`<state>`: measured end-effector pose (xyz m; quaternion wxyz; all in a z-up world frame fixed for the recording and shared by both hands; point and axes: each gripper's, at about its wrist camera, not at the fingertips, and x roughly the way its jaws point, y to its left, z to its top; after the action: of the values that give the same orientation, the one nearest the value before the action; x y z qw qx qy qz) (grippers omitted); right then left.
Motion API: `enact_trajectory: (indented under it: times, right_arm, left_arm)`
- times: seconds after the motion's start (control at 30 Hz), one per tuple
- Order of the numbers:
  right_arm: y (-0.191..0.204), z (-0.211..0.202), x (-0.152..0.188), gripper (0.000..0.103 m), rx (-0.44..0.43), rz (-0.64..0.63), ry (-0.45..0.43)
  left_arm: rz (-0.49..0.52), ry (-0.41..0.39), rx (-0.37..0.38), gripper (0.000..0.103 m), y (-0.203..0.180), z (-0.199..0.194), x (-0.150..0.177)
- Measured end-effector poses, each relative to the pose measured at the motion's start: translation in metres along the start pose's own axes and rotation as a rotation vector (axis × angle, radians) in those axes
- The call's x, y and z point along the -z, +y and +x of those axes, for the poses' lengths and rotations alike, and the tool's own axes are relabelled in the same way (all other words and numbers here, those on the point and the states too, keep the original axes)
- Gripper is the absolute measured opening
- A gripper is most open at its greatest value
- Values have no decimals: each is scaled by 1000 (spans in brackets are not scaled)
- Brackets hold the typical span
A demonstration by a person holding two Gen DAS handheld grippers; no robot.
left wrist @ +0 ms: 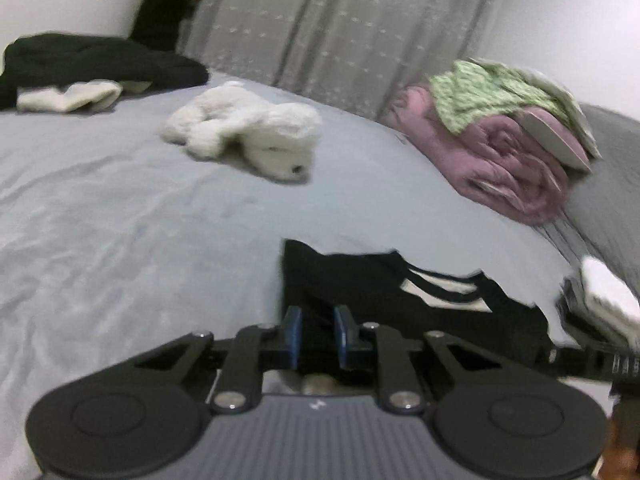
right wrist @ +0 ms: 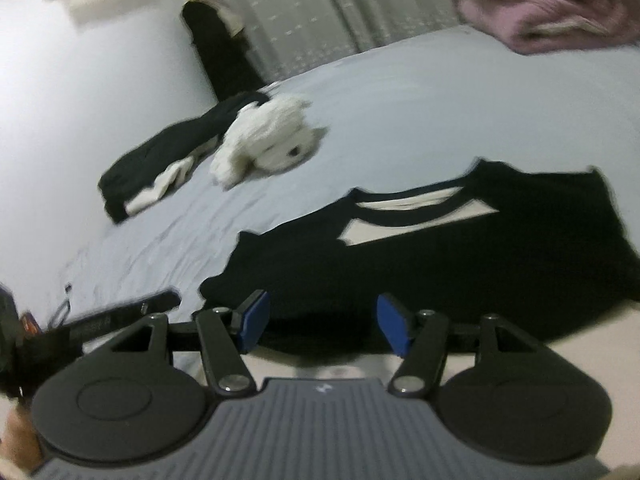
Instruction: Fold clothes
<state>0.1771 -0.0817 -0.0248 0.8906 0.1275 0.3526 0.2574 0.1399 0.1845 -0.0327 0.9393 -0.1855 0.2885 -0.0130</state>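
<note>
A black T-shirt [right wrist: 460,264] is lying spread flat on a pale grey bed sheet [right wrist: 420,112], close in front of both hand-held grippers. In the right wrist view its neckline, with white panels showing at the collar [right wrist: 416,216], is facing away from the camera toward the far side of the bed, and the hem is lying nearest the gripper. The shirt's body is stretching across the frame from left to right, with one sleeve reaching to the left and the other toward the upper right.

The right gripper [right wrist: 326,326] is hovering just over the near edge of the shirt, its blue pads [right wrist: 394,326] standing wide apart with nothing between them.

In the left wrist view, the left gripper [left wrist: 317,336] is sitting low at the shirt's [left wrist: 380,292] near corner. Its blue pads [left wrist: 293,336] are standing narrowly apart with black fabric behind the gap; whether they are pinching cloth cannot be told.

Farther back on the bed, a white plush toy [left wrist: 248,130] is lying on its side. Beyond it, a heap of black and white clothes [left wrist: 80,68] is resting near the far left. A rolled pink blanket [left wrist: 500,160] with a green patterned cloth [left wrist: 488,92] on top is sitting at the right, against a grey curtain [left wrist: 340,20].
</note>
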Motion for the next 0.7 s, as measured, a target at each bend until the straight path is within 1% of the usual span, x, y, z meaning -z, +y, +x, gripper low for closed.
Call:
enact_trajectory:
  times: [0.03, 0.07, 0.13, 0.3, 0.37, 0.4, 0.47, 0.53, 0.57, 0.6, 0.67, 0.7]
  right_arm:
    - [8, 8, 1, 64, -5, -23, 5]
    - [16, 15, 1, 64, -9, -46, 11]
    - [30, 31, 1, 64, -17, -88, 23]
    - [57, 62, 3, 64, -30, -191, 49]
    - [63, 71, 5, 64, -36, -233, 64]
    - [67, 76, 6, 64, -36, -255, 75]
    - [71, 87, 8, 64, -25, -291, 93]
    - [71, 94, 8, 64, -10, -307, 93]
    - [71, 98, 8, 62, -4, -312, 92]
    - [71, 100, 8, 57, -2, -317, 91]
    - [71, 102, 6, 17, -10, -328, 92]
    - [71, 101, 3, 11, -4, -328, 87]
  left_arm:
    - [-24, 1, 3, 16, 6, 4, -1]
    - [-50, 14, 8, 12, 10, 9, -1]
    - [-91, 55, 24, 7, 17, 19, 1]
    - [-123, 144, 22, 6, 25, 31, 9]
    - [-131, 167, 27, 6, 26, 32, 10]
    - [-135, 178, 18, 3, 27, 33, 11]
    - [-150, 202, 7, 2, 30, 35, 13]
    - [-190, 218, 22, 2, 36, 37, 14]
    - [-203, 221, 28, 2, 38, 37, 14]
    - [-214, 222, 33, 2, 39, 37, 14]
    - [-234, 222, 41, 2, 40, 36, 12]
    - [-242, 220, 42, 2, 41, 36, 11]
